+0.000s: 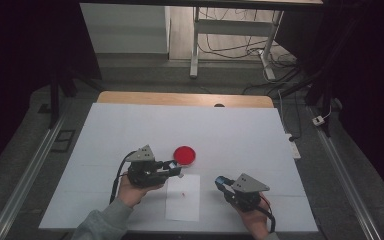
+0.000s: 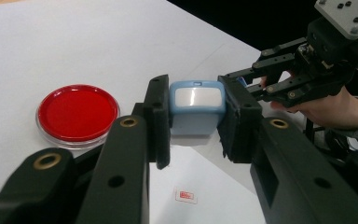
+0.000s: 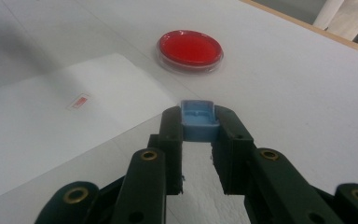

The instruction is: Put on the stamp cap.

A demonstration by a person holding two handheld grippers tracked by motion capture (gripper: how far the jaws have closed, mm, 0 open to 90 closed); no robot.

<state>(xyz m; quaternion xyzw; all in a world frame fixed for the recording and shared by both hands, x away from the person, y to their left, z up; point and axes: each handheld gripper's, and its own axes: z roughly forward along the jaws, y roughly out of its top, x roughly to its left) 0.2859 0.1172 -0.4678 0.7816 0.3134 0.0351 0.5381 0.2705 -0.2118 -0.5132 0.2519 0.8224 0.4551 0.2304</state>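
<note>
My left gripper (image 2: 196, 133) is shut on a small pale-blue case with a white face (image 2: 196, 100), held above the table near the red dish. In the high view this gripper (image 1: 174, 168) sits just left of the paper's top edge. My right gripper (image 3: 197, 135) is shut on a small blue open cap (image 3: 197, 119). It hovers at the table's front right (image 1: 221, 181). The left gripper view shows the right gripper (image 2: 242, 84) close by, its tips pointing at the case. A round red dish with a clear rim (image 1: 184, 155) (image 2: 78, 113) (image 3: 189, 49) lies flat on the table.
A white paper sheet (image 1: 182, 198) (image 3: 51, 135) lies on the white table cover (image 1: 130, 130) between the two hands, with a tiny red label (image 2: 186, 195) (image 3: 79, 101) on it. The wooden table edge (image 1: 180, 98) runs along the far side.
</note>
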